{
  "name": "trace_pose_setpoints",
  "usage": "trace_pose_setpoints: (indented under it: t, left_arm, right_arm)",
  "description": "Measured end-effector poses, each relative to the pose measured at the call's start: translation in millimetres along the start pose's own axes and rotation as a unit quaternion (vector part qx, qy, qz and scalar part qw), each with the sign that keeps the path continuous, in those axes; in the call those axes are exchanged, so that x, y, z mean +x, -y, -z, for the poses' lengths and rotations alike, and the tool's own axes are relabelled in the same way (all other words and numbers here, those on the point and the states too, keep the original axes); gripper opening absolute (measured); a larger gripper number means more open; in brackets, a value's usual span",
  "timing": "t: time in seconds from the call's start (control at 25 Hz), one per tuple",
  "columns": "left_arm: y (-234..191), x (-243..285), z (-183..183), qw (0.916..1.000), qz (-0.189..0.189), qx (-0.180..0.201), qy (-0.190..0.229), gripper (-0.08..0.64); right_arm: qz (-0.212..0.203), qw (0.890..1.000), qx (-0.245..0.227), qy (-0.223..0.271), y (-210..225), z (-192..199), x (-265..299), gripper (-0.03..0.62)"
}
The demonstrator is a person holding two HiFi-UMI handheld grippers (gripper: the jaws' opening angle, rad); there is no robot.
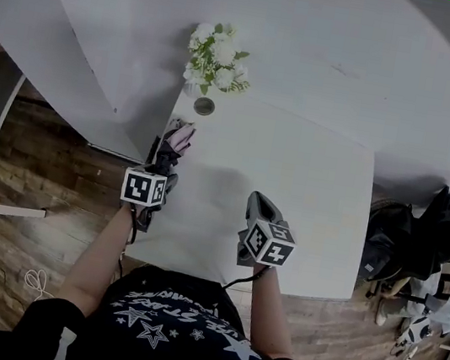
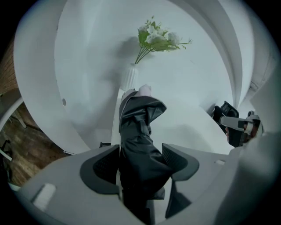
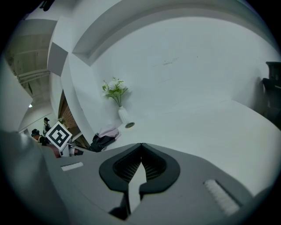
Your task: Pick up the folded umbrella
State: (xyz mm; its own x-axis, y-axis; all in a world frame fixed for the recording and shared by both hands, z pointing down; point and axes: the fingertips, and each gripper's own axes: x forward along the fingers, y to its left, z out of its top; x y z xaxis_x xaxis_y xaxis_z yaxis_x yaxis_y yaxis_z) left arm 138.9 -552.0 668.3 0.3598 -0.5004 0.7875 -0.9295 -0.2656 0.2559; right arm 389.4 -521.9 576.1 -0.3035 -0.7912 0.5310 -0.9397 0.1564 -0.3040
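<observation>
The folded umbrella (image 2: 139, 127), dark with a pale end, lies along the far left edge of the white surface (image 1: 291, 194), so close to the edge that its left side looks level with the drop to the wooden floor (image 1: 46, 179). Its long axis runs near to far along that edge. The pale end points away towards the white vase (image 2: 129, 78) of flowers (image 2: 158, 37), just short of it, and the dark bulk comes back towards the person. The left gripper (image 2: 141, 165) is tilted down over the near part, and its fingers (image 2: 103, 167) stand about halfway apart with the dark fabric filling the gap and meeting both pads. I would call that a grip on the cover, though I cannot say how firm. The right gripper (image 3: 140, 165) hangs over the bare middle of the surface, its fingers closed together on nothing. I see two risks. The pads may have only loose cloth, not the stiff core, so the umbrella could slide out on the lift and go over the left edge. Held at one end, the far tip could also swing into the vase.
</observation>
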Motion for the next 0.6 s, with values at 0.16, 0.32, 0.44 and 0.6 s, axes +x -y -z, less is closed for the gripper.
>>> trace_pose_setpoints:
  t: [0.16,0.32,0.44,0.6]
  left_arm:
    - [-6.2,2.9,5.5,0.9995,-0.025,0.014,-0.013,0.259]
    - [-11.7,3.7,5.1,0.9986,-0.041,0.03,-0.017,0.222]
    - [-13.3,3.5,4.5,0.9987,-0.038,0.029,-0.015,0.208]
    - [-15.3,-5.8,2.4,0.9984,-0.042,0.038,0.001,0.199]
  right_arm:
    - [0.006,1.0,0.003,-0.001,4.4,3.0,-3.0,0.015]
    - [0.012,1.0,0.005,-0.001,4.6,4.8,-4.9,0.015]
    - [0.015,1.0,0.006,0.002,2.4,5.1,-6.4,0.015]
    - [0.019,1.0,0.003,0.008,-3.7,4.1,-13.6,0.015]
